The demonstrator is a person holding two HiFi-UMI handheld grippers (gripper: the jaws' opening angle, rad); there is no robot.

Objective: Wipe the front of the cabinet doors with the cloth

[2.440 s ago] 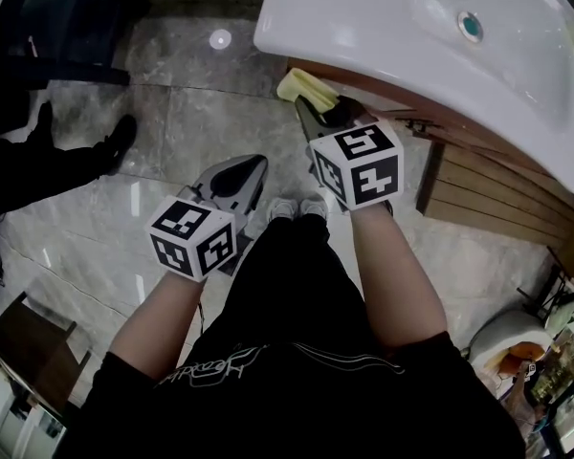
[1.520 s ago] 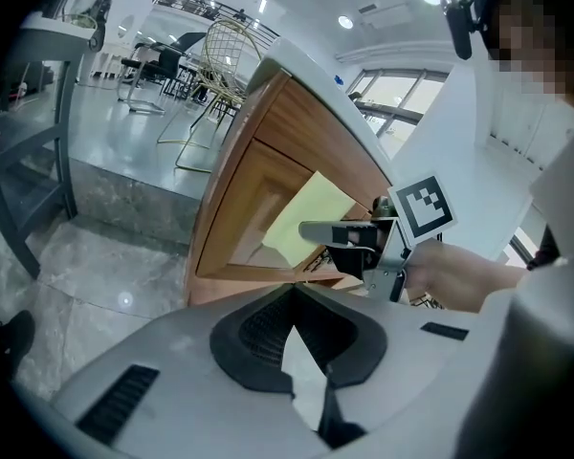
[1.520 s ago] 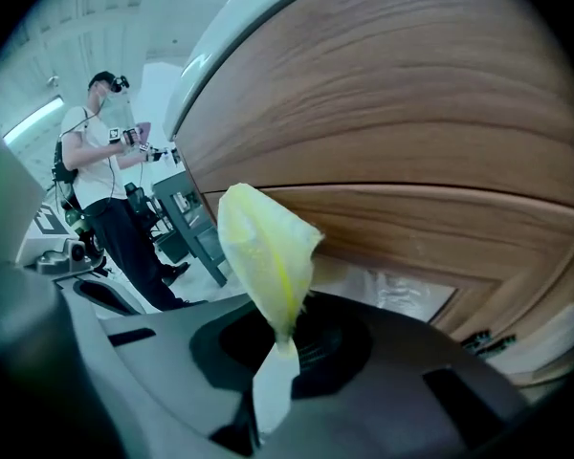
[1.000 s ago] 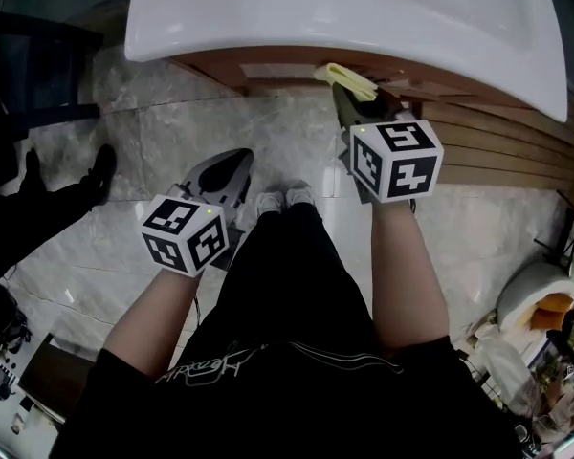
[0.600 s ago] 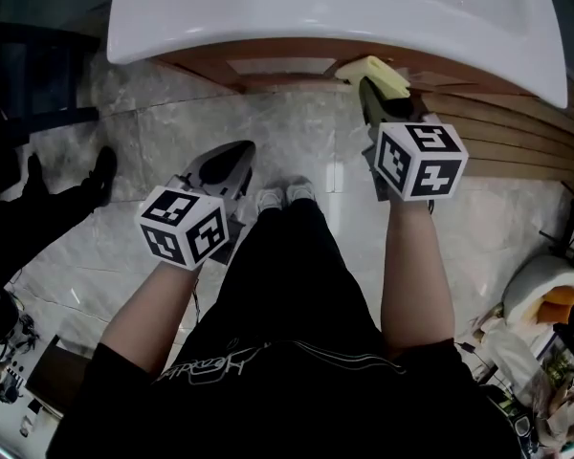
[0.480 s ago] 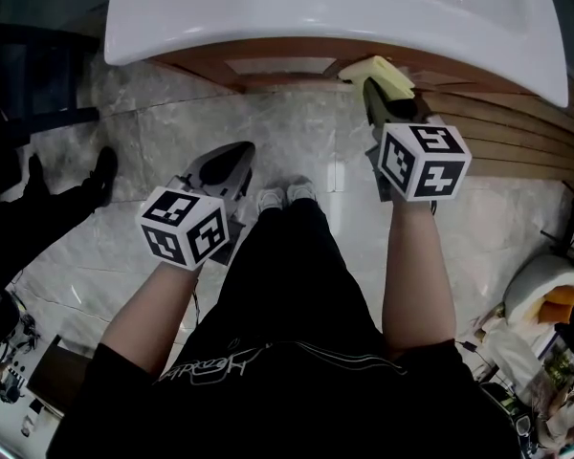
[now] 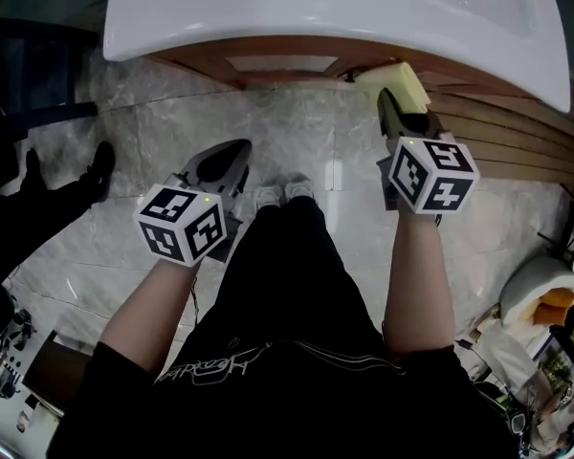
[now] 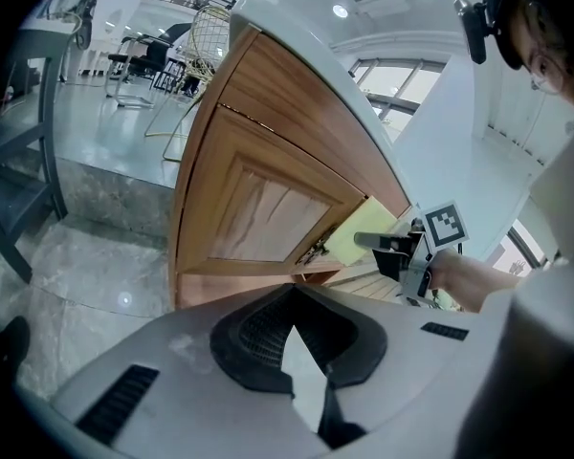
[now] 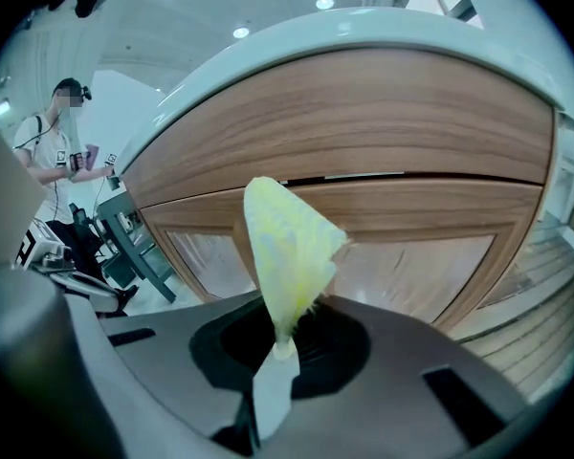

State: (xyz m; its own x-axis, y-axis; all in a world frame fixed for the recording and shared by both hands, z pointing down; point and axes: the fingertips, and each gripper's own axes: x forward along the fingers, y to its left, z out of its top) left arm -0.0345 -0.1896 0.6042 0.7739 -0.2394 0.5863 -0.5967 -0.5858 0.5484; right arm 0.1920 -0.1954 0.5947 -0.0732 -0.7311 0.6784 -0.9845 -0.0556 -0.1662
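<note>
A white basin [image 7: 335,8] sits on a wooden cabinet whose panelled doors [image 8: 268,208] [image 9: 402,266] face me. My right gripper [image 7: 392,101] [image 9: 280,347] is shut on a pale yellow cloth [image 7: 400,80] [image 9: 285,247], which stands up from its jaws and lies against the cabinet front just under the basin's rim. The left gripper view shows that cloth [image 8: 357,237] touching the door's right part, beside the right gripper [image 8: 402,254]. My left gripper [image 7: 228,158] [image 8: 297,331] hangs lower, away from the cabinet over the floor, jaws together with nothing held.
The floor is grey marble tile [image 7: 297,132]. My own shoes [image 7: 285,194] stand before the cabinet. Another person's dark shoes [image 7: 100,161] are at left. Slatted wood [image 7: 517,146] runs at right, with a white fixture [image 7: 540,290] beyond. A dark chair [image 8: 24,180] stands left of the cabinet.
My right gripper has slid the cloth to the right along the cabinet front, under the basin's rim. The left gripper has stayed almost where it was.
</note>
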